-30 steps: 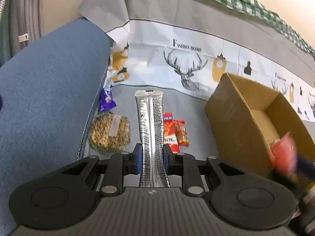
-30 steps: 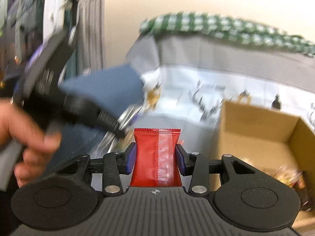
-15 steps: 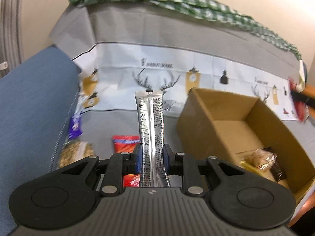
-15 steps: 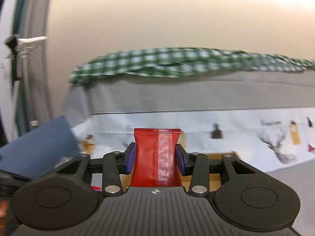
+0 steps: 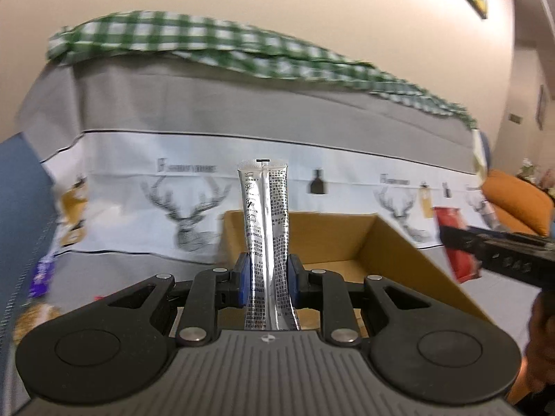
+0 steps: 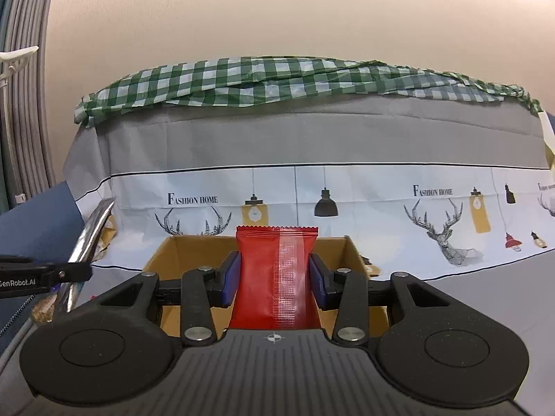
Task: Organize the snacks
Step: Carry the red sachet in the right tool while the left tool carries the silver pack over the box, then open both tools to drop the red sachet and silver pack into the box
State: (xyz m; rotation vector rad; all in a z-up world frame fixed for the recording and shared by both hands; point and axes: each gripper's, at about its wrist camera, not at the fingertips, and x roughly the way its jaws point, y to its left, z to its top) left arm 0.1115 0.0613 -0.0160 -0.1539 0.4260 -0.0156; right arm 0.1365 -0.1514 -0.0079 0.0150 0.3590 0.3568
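Observation:
My left gripper is shut on a tall silver stick pack that stands upright between its blue pads. Behind it sits an open cardboard box on the grey cloth. In the right wrist view my right gripper is shut on a red snack packet, held upright in front of the same cardboard box. The right gripper with its red packet shows at the right edge of the left wrist view, past the box's right wall. The silver pack and the left gripper's finger appear at the left of the right wrist view.
A deer-print cloth covers the sofa back, topped by a green checked cloth. A blue cushion lies at the left. Loose snacks lie blurred on the seat left of the box. An orange cushion is far right.
Both grippers swung up and toward the box, each keeping its packet. The loose snacks on the seat slid to the lower left of the left view, and the box now sits straight ahead.

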